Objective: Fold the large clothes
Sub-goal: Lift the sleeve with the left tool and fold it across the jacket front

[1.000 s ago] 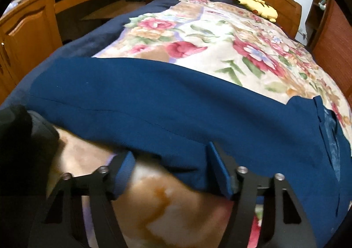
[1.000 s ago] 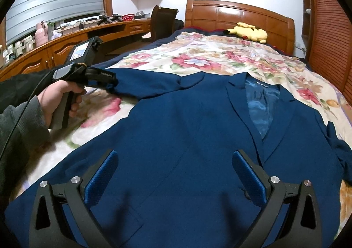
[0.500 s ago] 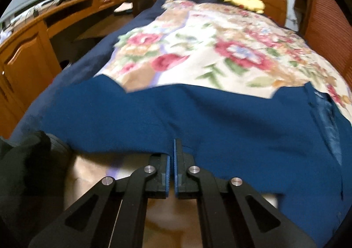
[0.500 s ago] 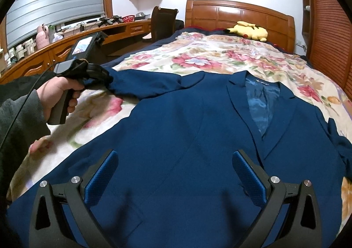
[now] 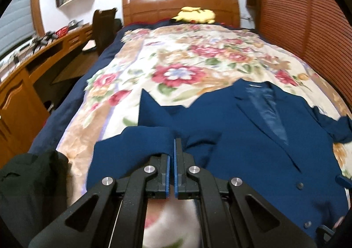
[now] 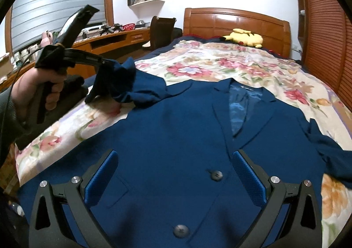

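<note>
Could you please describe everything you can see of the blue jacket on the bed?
The jacket is a navy suit blazer of matte woven cloth, lying front up on the floral blanket. Its lapels open at the collar onto a shiny blue lining. Two dark buttons sit down the front, with a pocket flap low on one side. One sleeve is lifted off the bed, pinched in the shut left claw; the other lies crumpled at the far side. The open right claw hovers over the front.

A yellow plush toy [image 6: 244,37] lies by the wooden headboard [image 6: 235,21] on the floral bedspread [image 6: 220,60].
</note>
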The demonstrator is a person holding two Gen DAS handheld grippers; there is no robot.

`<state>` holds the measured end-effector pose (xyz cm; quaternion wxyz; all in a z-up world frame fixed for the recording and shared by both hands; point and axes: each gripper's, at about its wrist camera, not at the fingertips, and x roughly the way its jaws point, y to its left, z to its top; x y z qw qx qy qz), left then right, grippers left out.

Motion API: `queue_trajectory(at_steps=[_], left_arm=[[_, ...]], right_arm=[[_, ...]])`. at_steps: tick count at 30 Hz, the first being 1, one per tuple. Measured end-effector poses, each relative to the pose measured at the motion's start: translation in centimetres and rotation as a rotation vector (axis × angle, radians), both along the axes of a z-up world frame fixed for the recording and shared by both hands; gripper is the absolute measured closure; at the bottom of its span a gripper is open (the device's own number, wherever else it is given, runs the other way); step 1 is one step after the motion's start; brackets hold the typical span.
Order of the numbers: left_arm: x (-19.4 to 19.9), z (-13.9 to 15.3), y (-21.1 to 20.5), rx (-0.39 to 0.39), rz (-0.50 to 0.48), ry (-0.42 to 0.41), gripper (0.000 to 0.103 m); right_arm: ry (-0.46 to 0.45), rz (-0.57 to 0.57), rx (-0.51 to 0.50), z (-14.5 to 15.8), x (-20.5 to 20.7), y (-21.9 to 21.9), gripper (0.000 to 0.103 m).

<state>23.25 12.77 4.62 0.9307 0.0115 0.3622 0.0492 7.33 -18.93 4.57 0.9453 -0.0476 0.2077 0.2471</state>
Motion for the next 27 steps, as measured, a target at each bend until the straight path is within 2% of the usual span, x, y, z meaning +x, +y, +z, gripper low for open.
queue_trajectory(at_steps=[8, 13, 15, 17, 19, 20, 21, 22, 27], left_arm=[[-2.8, -0.6, -3.6, 0.034, -0.040, 0.013, 0.100], [-5.0, -0.2, -4.1, -0.013, -0.069, -0.014, 0.097], [-5.6, 0.3, -4.1, -0.024, -0.079, -0.027, 0.090], [-6.3, 0.8, -4.1, -0.024, -0.102, -0.043, 0.068], [-6.9, 1.2, -4.0, -0.011, -0.115, -0.067, 0.053], [-7.3, 1.4, -3.8, 0.002, -0.111, -0.082, 0.040], [-7.4, 1.4, -3.6, 0.009, -0.108, -0.091, 0.034], [-7.7, 1.6, -3.1, 0.006, -0.106, -0.108, 0.022], [-7.4, 0.3, -0.3, -0.003, -0.045, -0.117, 0.020]], right_arm=[[-0.039, -0.010, -0.014, 0.2, -1.1, 0.2, 0.000], [-0.034, -0.007, -0.021, -0.3, -0.9, 0.3, 0.000], [-0.028, -0.007, -0.026, -0.5, -0.9, 0.3, 0.000], [-0.022, -0.006, -0.027, -0.5, -0.6, 0.4, 0.000], [-0.022, -0.007, -0.029, -0.3, -0.5, 0.5, 0.000], [-0.023, -0.006, -0.029, -0.3, -0.4, 0.5, 0.000], [-0.022, -0.004, -0.030, -0.3, -0.4, 0.6, 0.000], [-0.024, -0.003, -0.031, -0.3, -0.6, 0.4, 0.000], [-0.019, 0.003, -0.049, -0.6, -0.5, 0.6, 0.000]])
